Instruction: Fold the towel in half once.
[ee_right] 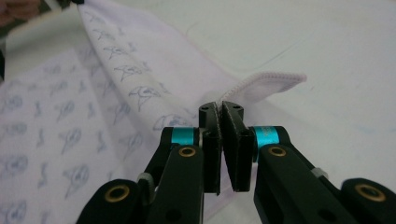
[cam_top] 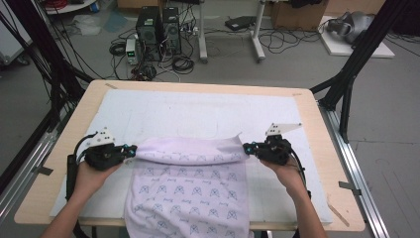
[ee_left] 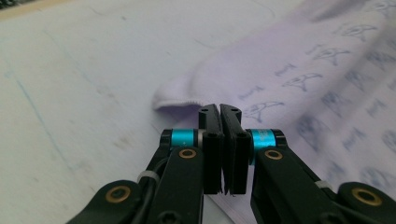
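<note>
Towel point(cam_top: 190, 193) hangs off table point(cam_top: 322, 144) front | left gripper point(cam_top: 130, 149) pinches fold | right gripper point(cam_top: 246, 148) pinches hem

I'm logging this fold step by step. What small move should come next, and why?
Probably carry both claws forward together and lay the edge down. The left claw and right claw are each shut on a corner of the patterned cloth, whose near part hangs over the table edge.

No readable txt, labels, brands or nos. anywhere; the lilac towel point(cam_top: 190, 186) carries only a repeated blue-grey print of small motifs, too blurred to tell if any are letters; the black PC towers point(cam_top: 158, 32) on the floor show no legible markings.
</note>
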The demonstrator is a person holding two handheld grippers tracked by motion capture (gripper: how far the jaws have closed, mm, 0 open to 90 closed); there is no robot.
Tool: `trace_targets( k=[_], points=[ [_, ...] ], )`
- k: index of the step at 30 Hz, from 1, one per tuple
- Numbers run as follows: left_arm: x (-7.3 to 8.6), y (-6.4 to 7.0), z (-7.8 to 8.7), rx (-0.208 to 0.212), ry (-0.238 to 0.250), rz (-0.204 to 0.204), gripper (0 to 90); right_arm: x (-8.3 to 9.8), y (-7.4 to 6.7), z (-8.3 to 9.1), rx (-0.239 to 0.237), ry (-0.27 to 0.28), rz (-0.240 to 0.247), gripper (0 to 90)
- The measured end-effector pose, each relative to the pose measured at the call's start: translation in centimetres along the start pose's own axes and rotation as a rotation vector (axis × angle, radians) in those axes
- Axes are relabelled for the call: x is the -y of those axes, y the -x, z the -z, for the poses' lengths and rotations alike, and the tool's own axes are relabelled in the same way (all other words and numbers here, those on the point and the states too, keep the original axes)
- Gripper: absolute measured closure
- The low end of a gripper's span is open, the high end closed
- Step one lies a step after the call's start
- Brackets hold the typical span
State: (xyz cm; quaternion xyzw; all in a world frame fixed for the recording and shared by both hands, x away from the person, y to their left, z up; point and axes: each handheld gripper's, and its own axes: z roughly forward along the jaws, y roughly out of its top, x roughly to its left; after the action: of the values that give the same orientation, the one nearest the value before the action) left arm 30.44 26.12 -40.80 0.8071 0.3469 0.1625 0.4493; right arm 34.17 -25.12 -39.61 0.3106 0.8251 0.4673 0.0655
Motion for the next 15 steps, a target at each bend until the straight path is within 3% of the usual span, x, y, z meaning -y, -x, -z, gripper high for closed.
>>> trace_targets(
  k=[2,3,5,7,11,15],
  points=[
    [0.5,0.6,0.4,0.012,-0.023,-0.014,79.4,0.8,-0.5,0.1,0.000,-0.021,0.008,81.8],
    [0.7,0.8,0.6,0.013,-0.035,-0.019,72.5,1.1,-0.7,0.1,0.002,-0.034,0.004,75.1],
    [0.5,0.6,0.9,-0.003,-0.044,-0.020,64.0,1.4,-0.8,0.2,0.006,-0.062,0.006,64.7],
    [-0.1,0.2,0.9,-0.013,-0.040,-0.004,56.1,1.2,-0.6,0.5,0.012,-0.050,0.006,56.1],
    [-1.4,-1.1,-0.5,-0.047,-0.047,0.014,51.8,-0.2,-0.1,-0.2,0.090,-0.078,0.034,45.8],
    [-2.4,-2.7,-3.2,-0.050,-0.052,0.057,52.9,-1.7,0.9,-2.2,0.094,-0.086,0.035,44.4]
  ],
)
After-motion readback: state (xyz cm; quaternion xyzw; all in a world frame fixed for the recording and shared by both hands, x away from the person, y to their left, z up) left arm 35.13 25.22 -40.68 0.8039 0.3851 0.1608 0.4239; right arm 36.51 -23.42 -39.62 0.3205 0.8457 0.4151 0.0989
